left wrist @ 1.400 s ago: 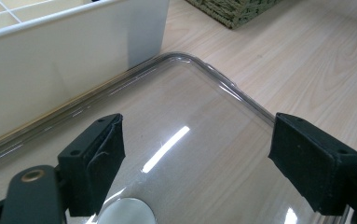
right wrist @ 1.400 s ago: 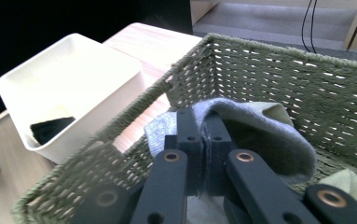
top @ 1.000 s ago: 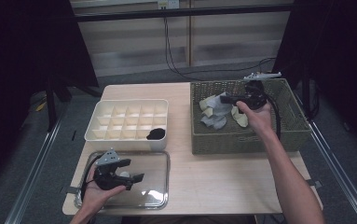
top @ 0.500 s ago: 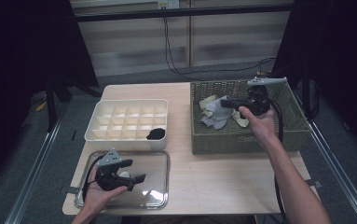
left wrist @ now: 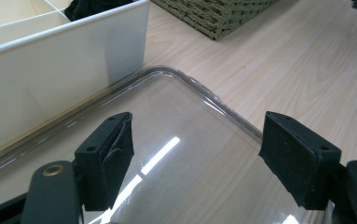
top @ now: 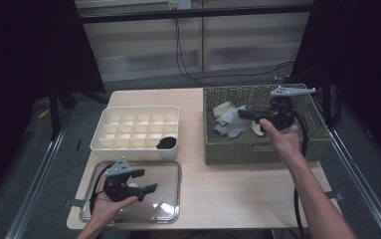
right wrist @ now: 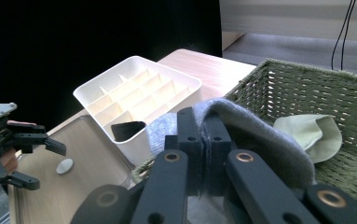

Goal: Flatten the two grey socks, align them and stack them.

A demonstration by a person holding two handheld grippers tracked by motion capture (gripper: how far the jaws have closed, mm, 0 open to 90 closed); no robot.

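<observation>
A grey cloth (right wrist: 255,135) is pinched between the shut jaws of my right gripper (right wrist: 204,140) and drapes over them. In the high view that right gripper (top: 241,114) is over the woven green basket (top: 257,152), with the grey cloth (top: 230,127) hanging from its tips. A pale green cloth (right wrist: 311,130) lies in the basket behind it. My left gripper (top: 145,180) is held low over a clear plastic tray (top: 170,209) at the front left. Its jaws stand wide apart with nothing between them, as the left gripper (left wrist: 197,154) view confirms.
A white divided box (top: 136,112) sits behind the clear tray (left wrist: 199,91), with a black item (top: 166,143) in its near right compartment. More pale cloths (top: 224,108) lie in the basket. Bare wooden tabletop (top: 218,194) lies between tray and basket.
My right gripper has shifted slightly right and toward the near side of the basket, the grey cloth still in it. The left gripper has stayed put.
</observation>
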